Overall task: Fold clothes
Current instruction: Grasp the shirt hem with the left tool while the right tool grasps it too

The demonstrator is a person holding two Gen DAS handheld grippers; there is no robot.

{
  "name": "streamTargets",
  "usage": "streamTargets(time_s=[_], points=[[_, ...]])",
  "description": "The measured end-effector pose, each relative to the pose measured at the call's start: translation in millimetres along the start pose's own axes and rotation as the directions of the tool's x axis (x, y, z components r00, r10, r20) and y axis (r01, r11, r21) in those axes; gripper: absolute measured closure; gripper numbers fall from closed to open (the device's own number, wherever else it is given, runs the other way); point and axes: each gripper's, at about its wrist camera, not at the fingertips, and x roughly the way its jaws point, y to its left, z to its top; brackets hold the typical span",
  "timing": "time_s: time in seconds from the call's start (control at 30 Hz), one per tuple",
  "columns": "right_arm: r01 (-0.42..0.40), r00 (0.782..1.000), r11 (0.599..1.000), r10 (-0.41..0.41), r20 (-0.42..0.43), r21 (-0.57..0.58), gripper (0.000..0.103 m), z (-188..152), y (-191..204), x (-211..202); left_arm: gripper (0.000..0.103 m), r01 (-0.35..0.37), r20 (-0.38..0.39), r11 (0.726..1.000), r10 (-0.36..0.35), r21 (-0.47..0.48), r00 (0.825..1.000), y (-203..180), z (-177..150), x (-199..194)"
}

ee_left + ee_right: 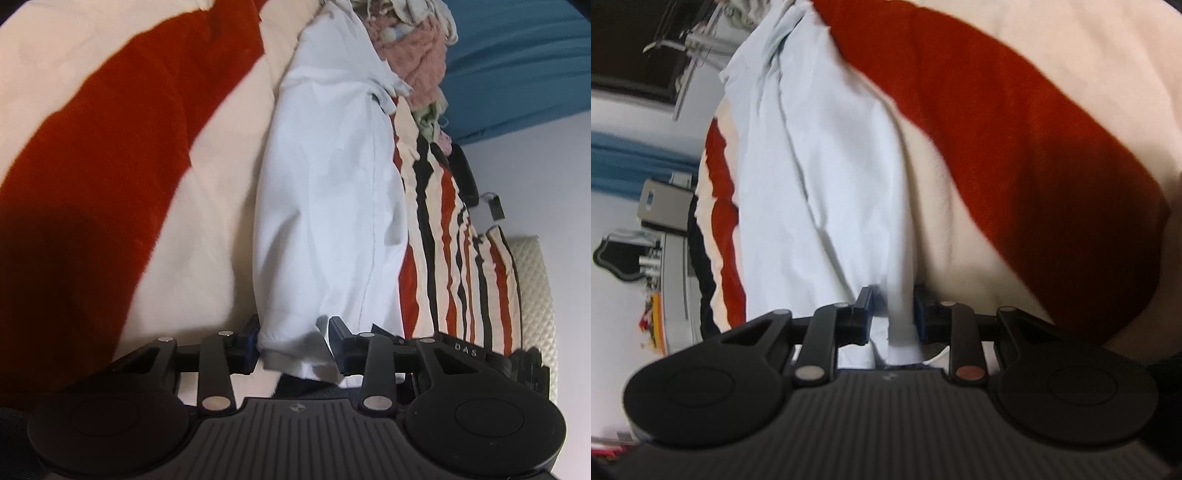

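White letters "DAS" on left gripper (pixel 293 341) arm; no other legible text

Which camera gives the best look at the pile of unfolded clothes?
The left wrist view: the pile of clothes lies at the top, pink and pale garments heaped beyond the white garment. The right wrist view shows none of the pile, only the white garment and striped blanket.

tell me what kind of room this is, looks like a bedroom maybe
Most likely a bedroom. A white garment lies on a cream, red and black striped blanket spread over a bed, with a heap of unfolded clothes beyond and a quilted mattress edge showing.
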Motion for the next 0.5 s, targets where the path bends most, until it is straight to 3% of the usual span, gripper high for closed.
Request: streamTargets(time_s=[0.07, 0.1, 0.3, 0.5], points=[[-0.005, 1.000, 0.999, 0.006, 0.006, -0.032, 0.078, -3.9, 3.5, -3.9, 0.078, -0.002, -0.001, 1.000, 0.002, -0.007, 1.000, 0.9, -0.9, 0.0], [-0.007, 1.000, 0.999, 0.008, 0.016, -0.053, 0.085, -6.7, 5.7, -7.0, 0.081, -0.002, -0.001, 1.000, 0.002, -0.011, 1.000, 1.4, -1.3, 0.0], [-0.030, 0.991, 0.977, 0.057, 0.120, -0.211, 0.096, -31.3, 28.5, -26.0, 0.088, 0.069, 0.057, 0.998, -0.068, -0.012, 0.996, 2.1, -3.3, -15.0], [-0.158, 0.968, 0.978, 0.181, 0.176, -0.139, 0.097, -34.9, 17.2, -46.8, 0.089, 0.172, 0.141, 0.985, -0.168, -0.016, 0.976, 0.4, -2.6, -41.4]])
